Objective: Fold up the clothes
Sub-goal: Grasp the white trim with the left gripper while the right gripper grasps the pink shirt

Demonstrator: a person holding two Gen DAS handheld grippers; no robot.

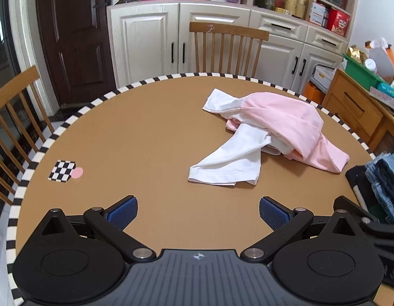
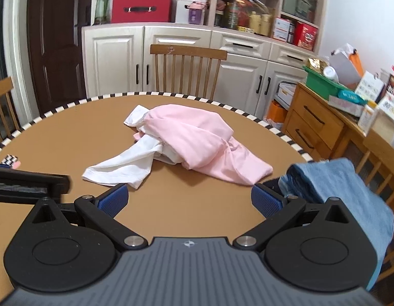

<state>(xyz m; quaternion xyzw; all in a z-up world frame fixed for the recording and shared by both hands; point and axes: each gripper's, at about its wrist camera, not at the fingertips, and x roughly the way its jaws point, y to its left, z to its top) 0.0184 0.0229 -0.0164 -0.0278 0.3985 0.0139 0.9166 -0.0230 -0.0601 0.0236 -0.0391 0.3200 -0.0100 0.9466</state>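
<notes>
1. Left wrist view: left gripper (image 1: 198, 213) hangs over the near part of the round brown table (image 1: 146, 137), fingers wide apart, blue pads (image 1: 123, 213) bare, nothing btwn them.
2. Pink-and-white garment (image 1: 271, 132) lies crumpled on the table's far right, well ahead of the gripper; white sleeve end nearest the camera.
3. Checkered marker (image 1: 62, 170) w/ pink disc (image 1: 77, 173) touching it sits near the left rim. Folded denim (image 1: 383, 178) at the right edge.
4. Right wrist view: right gripper (image 2: 189, 201) also spread wide, holding nothing, low over the table (image 2: 56, 137).
5. Garment (image 2: 197, 137) lies mid-table, straight ahead, apart from the fingers.
6. Blue denim (image 2: 345, 186) just beside the right finger; contact can't be told. Wooden chair (image 2: 188, 68) behind the table.
</notes>
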